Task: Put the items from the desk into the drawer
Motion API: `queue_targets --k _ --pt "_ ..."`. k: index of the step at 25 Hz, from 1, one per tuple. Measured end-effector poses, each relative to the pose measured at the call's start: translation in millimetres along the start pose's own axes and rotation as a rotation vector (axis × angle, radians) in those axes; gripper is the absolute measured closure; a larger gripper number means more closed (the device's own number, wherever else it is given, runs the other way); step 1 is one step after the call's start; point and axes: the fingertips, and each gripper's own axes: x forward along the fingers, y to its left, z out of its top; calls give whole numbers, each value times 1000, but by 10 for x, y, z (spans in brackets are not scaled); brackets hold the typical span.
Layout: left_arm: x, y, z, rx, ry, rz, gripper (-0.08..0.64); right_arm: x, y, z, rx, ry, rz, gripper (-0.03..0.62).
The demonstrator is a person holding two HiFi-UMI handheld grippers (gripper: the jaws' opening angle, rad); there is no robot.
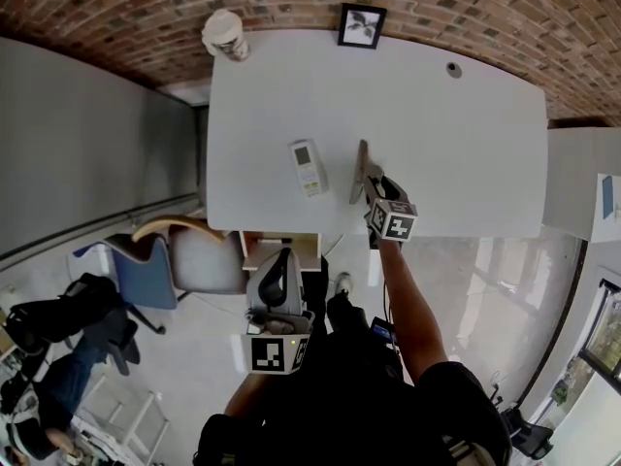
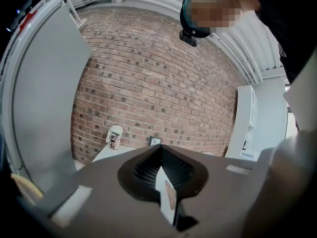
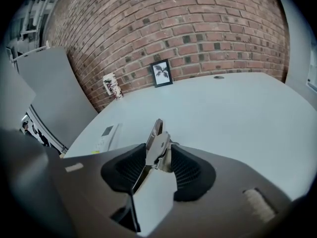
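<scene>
- White desk [image 1: 466,144] carries a remote-like white device [image 1: 309,166], a paper cup [image 1: 226,35] and a small picture frame [image 1: 362,25]; by my reading these are left to stow, so the task looks to be at an early stage
- wood-toned drawer [image 1: 254,250] shows open under the near edge of the desk; what lies in it cannot be made out
- thin flat item [image 1: 359,168] is the one in hand; it stands on edge over the desk, just beside the white device, and is not yet over the drawer
- right gripper [image 1: 374,186] has its jaws clamped on the lower end of that item, whose metal-looking top juts past the pads; the person's right arm reaches forward, stretched over the desk edge
- left gripper [image 1: 280,260] hangs low and close to the body, near the drawer front, pointing toward the desk; its jaws meet at the tips with nothing held between them
</scene>
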Motion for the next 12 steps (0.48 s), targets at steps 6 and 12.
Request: queue_targets --k 6,12 --pt "-33 37 -18 -10 4 1 540 30 21 -13 5 16 7 485" --pt "-84 13 -3 -10 -3 -3 540 8 38 28 9 7 26 536"
